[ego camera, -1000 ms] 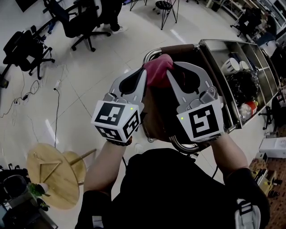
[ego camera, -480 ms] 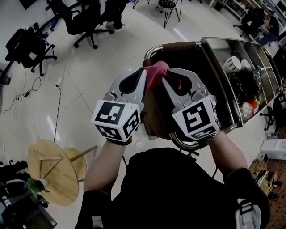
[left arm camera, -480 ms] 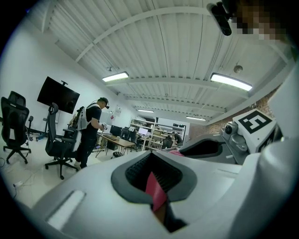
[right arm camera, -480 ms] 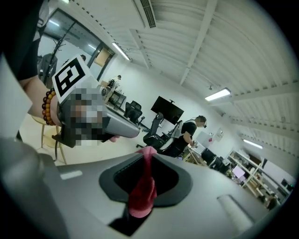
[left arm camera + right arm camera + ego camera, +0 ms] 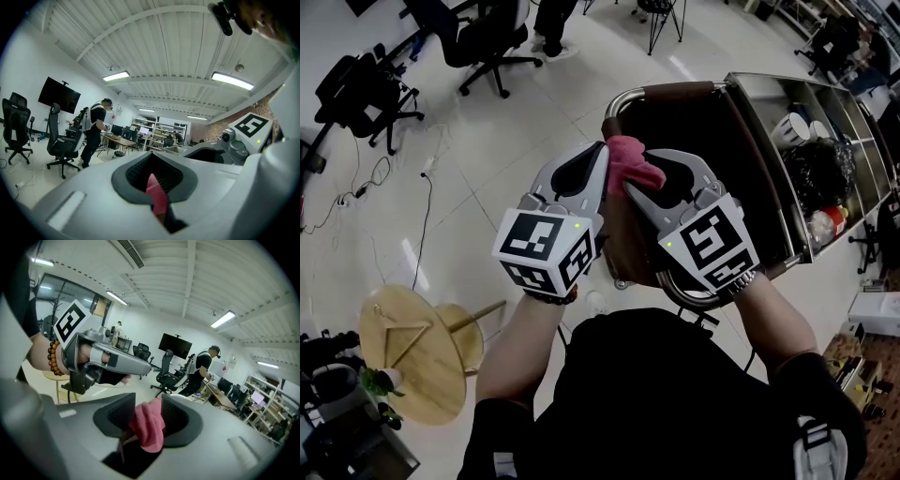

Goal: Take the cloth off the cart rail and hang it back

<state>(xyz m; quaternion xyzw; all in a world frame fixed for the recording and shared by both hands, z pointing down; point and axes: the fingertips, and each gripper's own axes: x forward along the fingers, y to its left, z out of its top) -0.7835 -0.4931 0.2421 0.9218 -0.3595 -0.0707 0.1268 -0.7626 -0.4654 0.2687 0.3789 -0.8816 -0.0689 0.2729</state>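
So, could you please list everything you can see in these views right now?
pink cloth: one, pink, between both tools, near the cart's rail.
steel cart: one, silver, right of the tools; brown-wrapped rail at its near end.
white cups: two, white, in the cart's top tray.
black crumpled bag: one, black, beside the cups.
round wooden table: one, pale wood, floor lower left.
office chairs: two, black, upper left.
standing person: one, dark clothes, near the chairs.
left tool: one, grey, shut on the pink cloth.
right tool: one, grey, jaws just opened, cloth loose between them.
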